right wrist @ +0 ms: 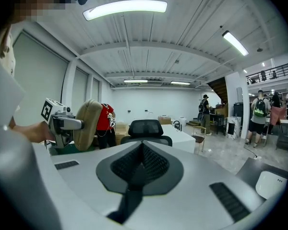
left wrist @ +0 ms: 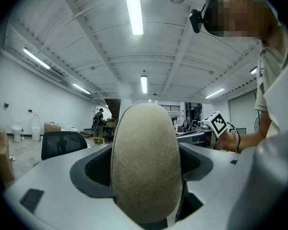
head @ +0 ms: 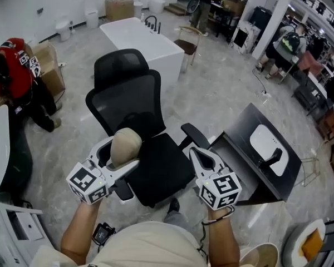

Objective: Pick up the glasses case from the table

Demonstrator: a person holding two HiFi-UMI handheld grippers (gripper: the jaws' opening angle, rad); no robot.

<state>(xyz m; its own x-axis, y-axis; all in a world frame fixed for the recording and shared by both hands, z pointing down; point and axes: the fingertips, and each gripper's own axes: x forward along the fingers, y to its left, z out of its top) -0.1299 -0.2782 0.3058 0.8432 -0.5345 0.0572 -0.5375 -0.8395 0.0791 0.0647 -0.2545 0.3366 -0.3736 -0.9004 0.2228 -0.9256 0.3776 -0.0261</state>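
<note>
Glasses case [head: 126,142] rides clamped in my left claw [head: 121,156] above the chair [head: 161,168], so pickup looks done, while my right claw [head: 202,159] idles pinched shut and empty.

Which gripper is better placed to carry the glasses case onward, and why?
The left gripper: its fingers are shut on the glasses case, held above the office chair. The right gripper is shut on nothing.
</note>
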